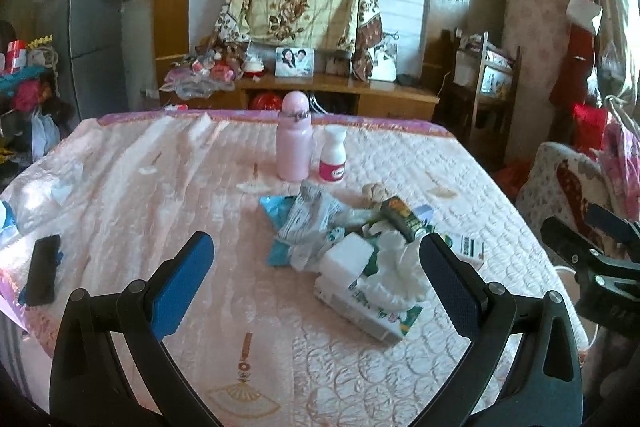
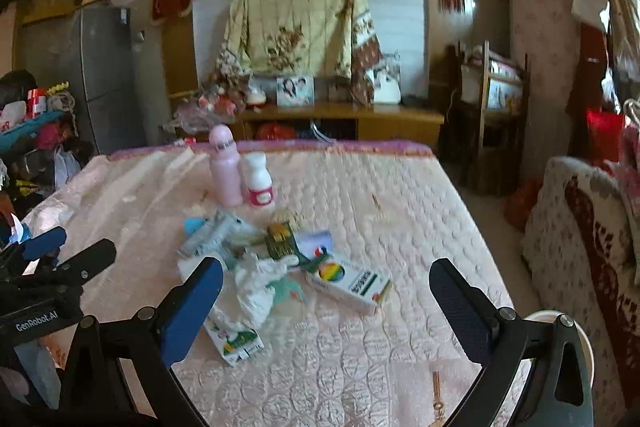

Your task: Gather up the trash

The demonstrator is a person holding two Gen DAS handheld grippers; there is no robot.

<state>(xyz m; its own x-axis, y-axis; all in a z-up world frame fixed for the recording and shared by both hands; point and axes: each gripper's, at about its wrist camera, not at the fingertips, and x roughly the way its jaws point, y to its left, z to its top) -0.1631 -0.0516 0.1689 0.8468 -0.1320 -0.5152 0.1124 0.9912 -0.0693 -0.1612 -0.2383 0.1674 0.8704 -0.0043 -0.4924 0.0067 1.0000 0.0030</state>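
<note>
A heap of trash lies on the pink quilted table (image 1: pixel 160 187): crumpled white tissue (image 1: pixel 394 267) (image 2: pixel 256 287), a tissue pack (image 1: pixel 360 307) (image 2: pixel 234 341), silvery-blue wrappers (image 1: pixel 308 223) (image 2: pixel 212 231), a dark green packet (image 1: pixel 402 219) (image 2: pixel 282 243) and a white medicine box (image 2: pixel 352 285). My left gripper (image 1: pixel 316 279) is open and empty, just short of the heap. My right gripper (image 2: pixel 326 303) is open and empty, above the table near the medicine box. Each gripper shows at the edge of the other's view.
A pink bottle (image 1: pixel 294 137) (image 2: pixel 225 167) and a small white bottle (image 1: pixel 333 157) (image 2: pixel 259 181) stand behind the heap. A black remote-like object (image 1: pixel 40 269) lies at the table's left edge. A white bin rim (image 2: pixel 560 323) shows below the right edge. A sofa (image 2: pixel 580 227) stands at right.
</note>
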